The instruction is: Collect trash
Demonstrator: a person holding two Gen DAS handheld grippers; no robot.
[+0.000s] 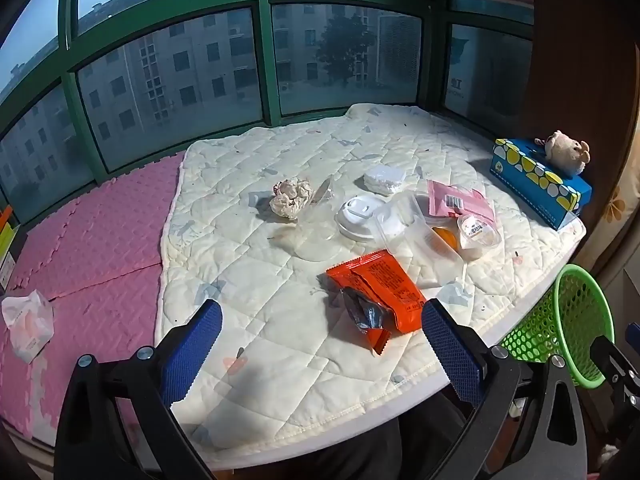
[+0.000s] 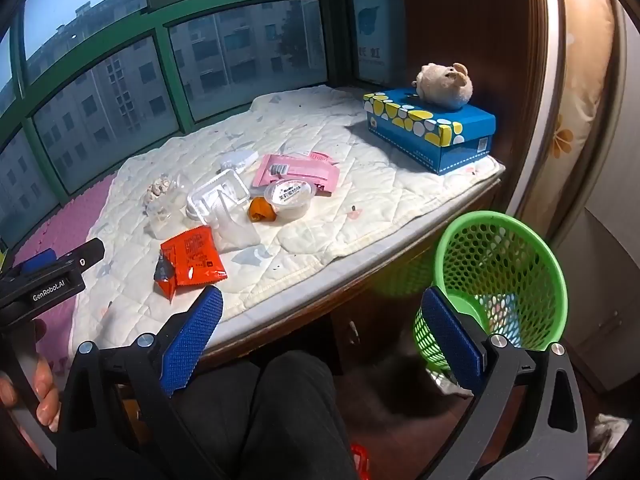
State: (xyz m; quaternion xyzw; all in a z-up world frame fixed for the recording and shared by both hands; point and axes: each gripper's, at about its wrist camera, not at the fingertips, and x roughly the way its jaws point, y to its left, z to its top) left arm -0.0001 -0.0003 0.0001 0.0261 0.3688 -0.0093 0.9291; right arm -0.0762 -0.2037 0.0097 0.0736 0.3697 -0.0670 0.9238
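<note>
Green-framed windows back a quilted pad (image 1: 280, 320) strewn with trash. Both tools, left tool (image 1: 320, 344) and right tool (image 2: 320, 340), gape wide and empty; pinch the nearest orange wrapper (image 1: 380, 292) flat, then carry it to the green basket (image 2: 500, 280).

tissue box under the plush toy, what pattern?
Blue tissue box with yellow and white pebble-like spots; clearest in the right wrist view.

Wrappers (image 1: 376, 288) lie on the quilt (image 1: 256, 340); basket (image 2: 500, 276) apparently beside its edge.

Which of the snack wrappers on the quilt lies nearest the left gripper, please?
The orange wrapper, torn open with its silver lining showing, lies just ahead of the left gripper; the pink wrapper sits farther back.
</note>
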